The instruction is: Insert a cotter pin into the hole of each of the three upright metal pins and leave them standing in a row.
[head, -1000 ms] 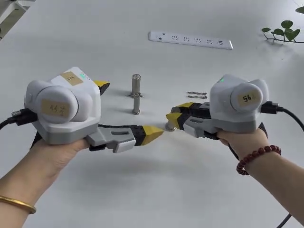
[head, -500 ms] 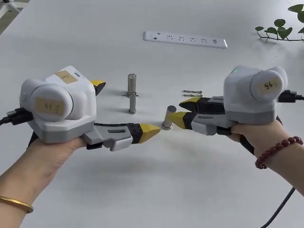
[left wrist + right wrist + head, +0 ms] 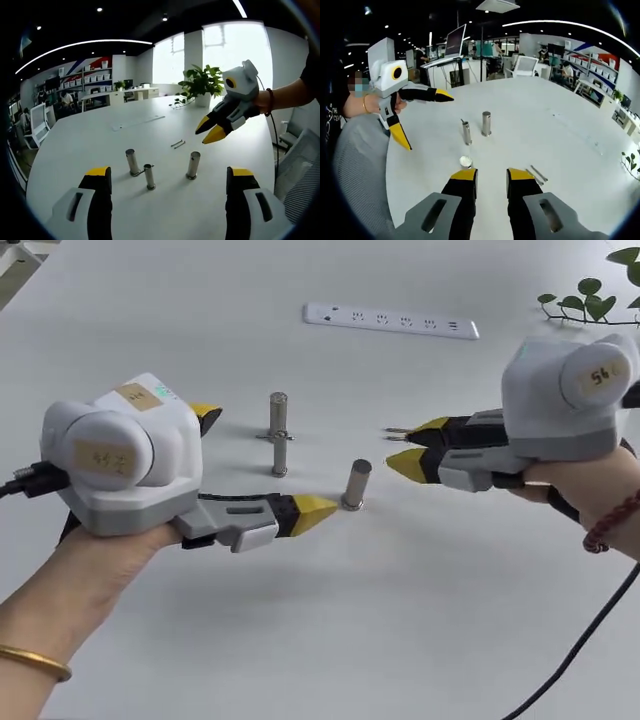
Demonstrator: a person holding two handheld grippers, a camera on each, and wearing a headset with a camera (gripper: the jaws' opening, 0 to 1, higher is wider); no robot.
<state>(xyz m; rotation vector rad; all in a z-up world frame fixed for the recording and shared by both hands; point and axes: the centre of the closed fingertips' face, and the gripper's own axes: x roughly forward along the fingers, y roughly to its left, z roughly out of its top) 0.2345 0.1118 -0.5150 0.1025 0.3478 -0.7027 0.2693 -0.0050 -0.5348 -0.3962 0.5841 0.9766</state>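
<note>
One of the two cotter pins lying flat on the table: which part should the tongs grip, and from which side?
Probably from above, with the right tongs closing across the cotter pin near one end: it lies flat and thin, and the free end must enter a hole.

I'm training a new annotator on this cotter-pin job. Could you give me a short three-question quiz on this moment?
1. True or false: the right gripper is shut on a metal pin.
2. How many loose cotter pins lie on the table? A) one B) two C) four
3. Fill in: the fingers of the left gripper stand ____ (open or shut).

Key: 1 false, it is open, holds nothing and is apart from the pins. 2 B. 3 open.
</note>
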